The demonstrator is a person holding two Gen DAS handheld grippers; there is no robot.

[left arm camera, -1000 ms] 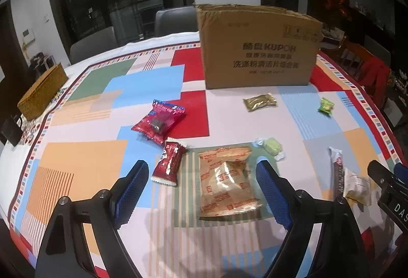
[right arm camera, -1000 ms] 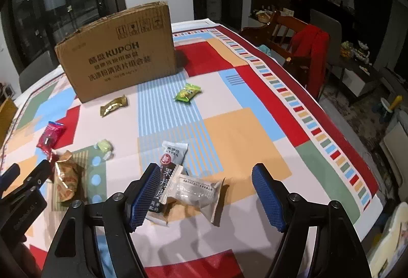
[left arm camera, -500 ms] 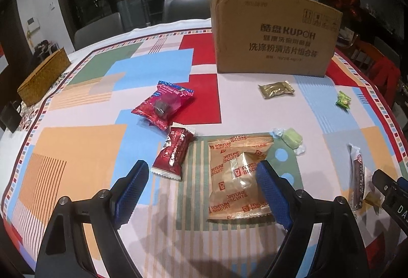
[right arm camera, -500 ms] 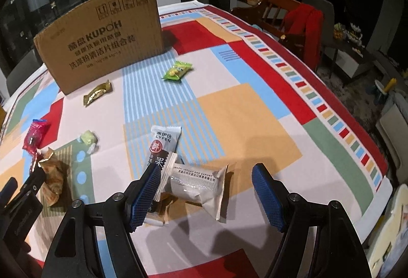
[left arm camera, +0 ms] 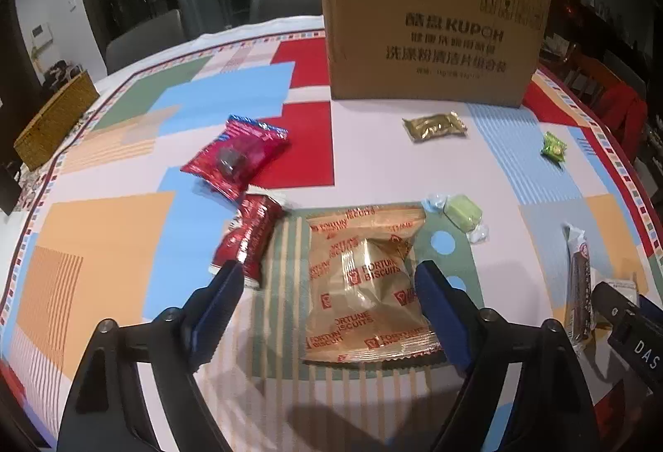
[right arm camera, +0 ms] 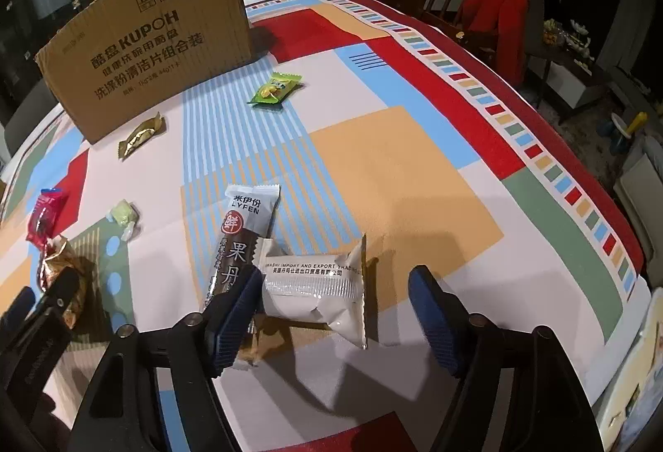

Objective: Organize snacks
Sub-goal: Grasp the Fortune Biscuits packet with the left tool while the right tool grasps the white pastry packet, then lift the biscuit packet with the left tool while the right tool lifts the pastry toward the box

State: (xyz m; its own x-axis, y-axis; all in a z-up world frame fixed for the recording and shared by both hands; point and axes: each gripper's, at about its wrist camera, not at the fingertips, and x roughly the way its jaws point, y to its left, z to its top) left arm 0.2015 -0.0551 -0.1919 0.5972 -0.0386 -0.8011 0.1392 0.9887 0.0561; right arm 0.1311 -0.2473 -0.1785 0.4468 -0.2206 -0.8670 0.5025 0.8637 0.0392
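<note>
My left gripper (left arm camera: 327, 286) hangs low over the patterned tablecloth, its jaws closing. A tan fortune biscuit packet (left arm camera: 364, 282) lies flat between the blue pads (left arm camera: 435, 298), which do not press on it. A small red snack bar (left arm camera: 248, 240) lies just past the left fingertip. My right gripper (right arm camera: 337, 282) is also closing, astride a white sealed packet (right arm camera: 315, 286). Its left pad sits at the packet's end and the right pad stands apart. That packet rests partly on a dark LYFEN bar (right arm camera: 244, 228).
A tall cardboard box (left arm camera: 431, 37) stands at the back of the table. In front of it lie a gold packet (left arm camera: 435, 125), a green candy (left arm camera: 554, 149), a pale green sweet (left arm camera: 462, 213) and a red pouch (left arm camera: 236, 158). A wicker basket (left arm camera: 54, 120) sits far left.
Both grippers have sunk toward the table and tipped further down. The biscuit packet and the white packet now sit larger and deeper between the fingers.
</note>
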